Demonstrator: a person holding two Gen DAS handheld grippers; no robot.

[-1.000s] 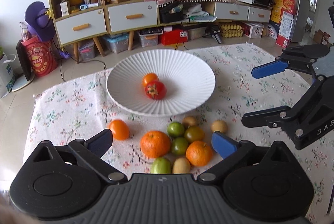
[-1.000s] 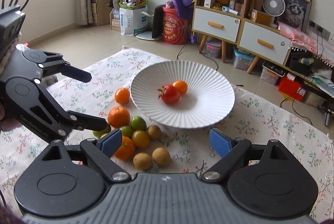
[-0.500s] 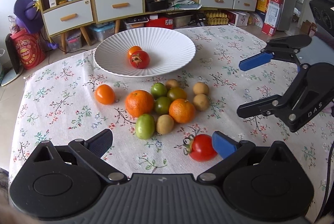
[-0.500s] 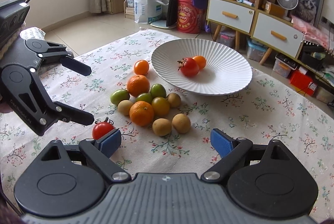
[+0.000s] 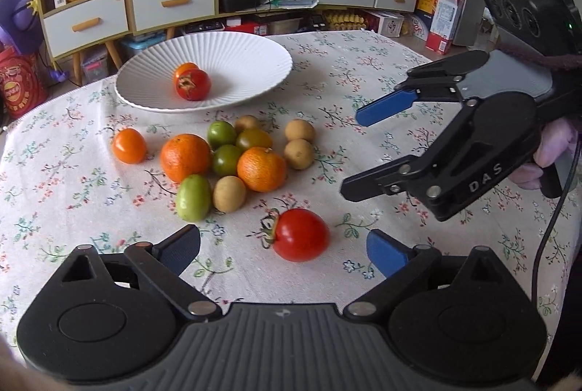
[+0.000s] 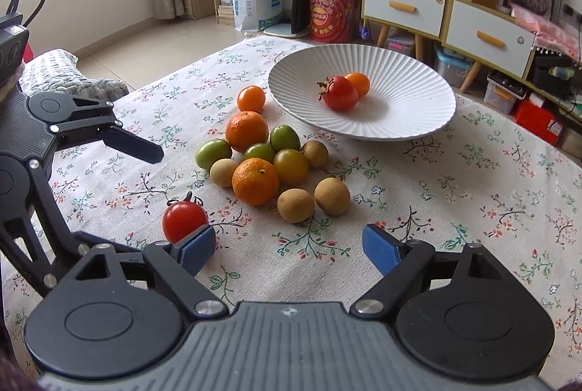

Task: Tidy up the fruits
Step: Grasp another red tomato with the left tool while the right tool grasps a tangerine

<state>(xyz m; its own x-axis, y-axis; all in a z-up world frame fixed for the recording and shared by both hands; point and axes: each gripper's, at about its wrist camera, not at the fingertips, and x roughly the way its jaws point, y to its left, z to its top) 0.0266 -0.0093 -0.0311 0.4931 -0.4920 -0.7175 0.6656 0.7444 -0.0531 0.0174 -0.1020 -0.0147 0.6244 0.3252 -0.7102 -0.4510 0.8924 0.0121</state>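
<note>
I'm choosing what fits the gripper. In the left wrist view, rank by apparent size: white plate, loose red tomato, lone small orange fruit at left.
1. White plate, clearly largest.
2. Red tomato, though nearness to the camera inflates it.
3. Small orange fruit, smallest-looking, but farther away.

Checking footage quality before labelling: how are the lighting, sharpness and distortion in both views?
Left wrist view: soft even daylight, red tomato sharp with a faint shadow, cabinets bowed by fisheye. Right wrist view: window overexposed at upper left, white plate crisp, edges curved.
</note>
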